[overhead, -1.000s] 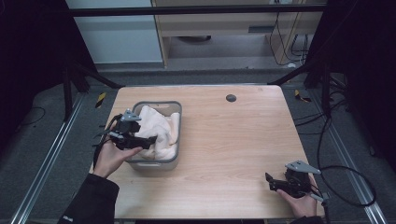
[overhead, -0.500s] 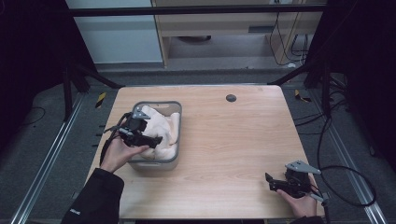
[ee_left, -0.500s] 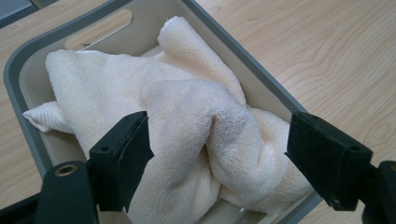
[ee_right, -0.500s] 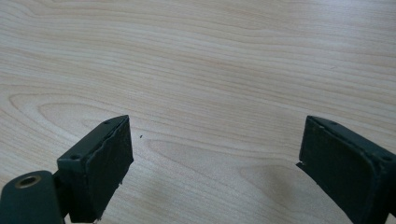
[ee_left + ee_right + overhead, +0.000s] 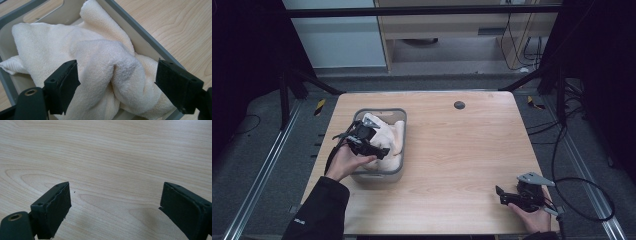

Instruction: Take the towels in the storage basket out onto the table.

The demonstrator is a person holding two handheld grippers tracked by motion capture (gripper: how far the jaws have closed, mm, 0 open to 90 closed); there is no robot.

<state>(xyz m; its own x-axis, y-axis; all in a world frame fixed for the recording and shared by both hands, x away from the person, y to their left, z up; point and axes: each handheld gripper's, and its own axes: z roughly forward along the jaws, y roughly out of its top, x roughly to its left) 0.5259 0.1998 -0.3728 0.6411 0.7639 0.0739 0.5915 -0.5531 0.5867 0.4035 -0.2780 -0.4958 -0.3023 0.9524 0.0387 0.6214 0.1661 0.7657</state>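
The left gripper (image 5: 116,85) holds its black jaws spread wide on either side of a raised fold of the crumpled cream terry towel (image 5: 100,65); they have just been opening, and neither pad presses on the cloth. The towel lies bunched inside a shallow grey rectangular plastic bin (image 5: 147,42), covering most of its floor, with one corner riding up against the far wall and a pale strip of the bin's bottom bare at the near side. From the high view, the left gripper (image 5: 371,145) hangs over the bin (image 5: 379,175), which stands on the left half of the light wooden table (image 5: 462,150). The right gripper (image 5: 113,207), well apart near the table's front right corner, has its jaws wide open above bare wood, holding nothing.
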